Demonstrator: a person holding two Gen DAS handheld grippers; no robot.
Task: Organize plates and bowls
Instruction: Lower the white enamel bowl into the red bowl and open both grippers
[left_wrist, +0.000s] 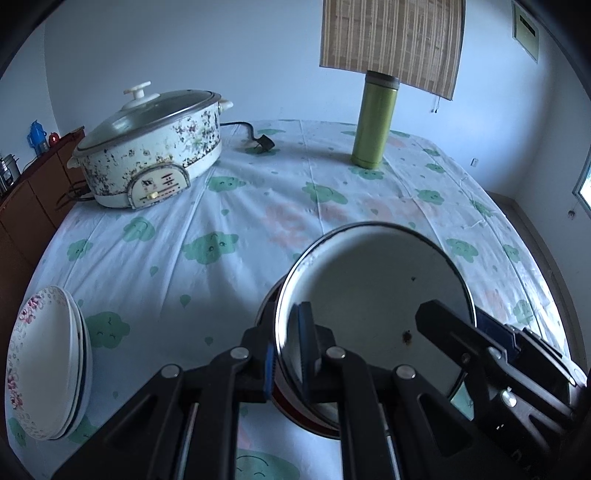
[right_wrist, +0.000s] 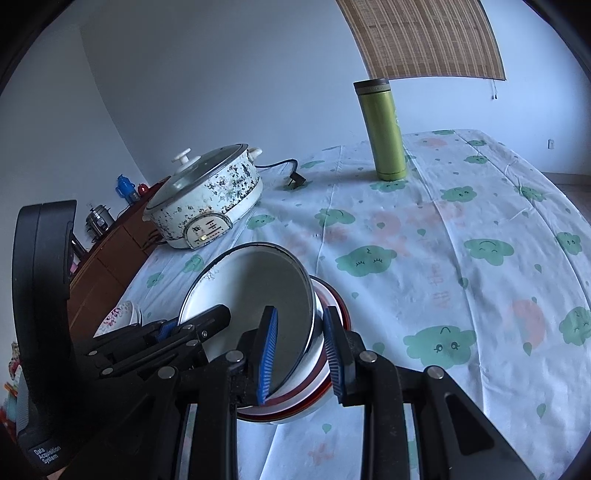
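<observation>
- Left claw (left_wrist: 291, 354) pinching bowl (left_wrist: 373, 302) rim; right claw (right_wrist: 301, 354) pinching opposite rim.
- Tilted above bench (left_wrist: 258, 206), near plates (left_wrist: 48, 369): uneven lowering risks slipping, clattering.

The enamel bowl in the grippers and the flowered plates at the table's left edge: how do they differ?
The enamel bowl is plain white with a dark rim; the flowered plates carry a pink flower border. The bowl is deep and held tilted by both grippers, one on each side of its rim; the plates are shallow, stacked, untouched on the table. Both are round and white.
</observation>
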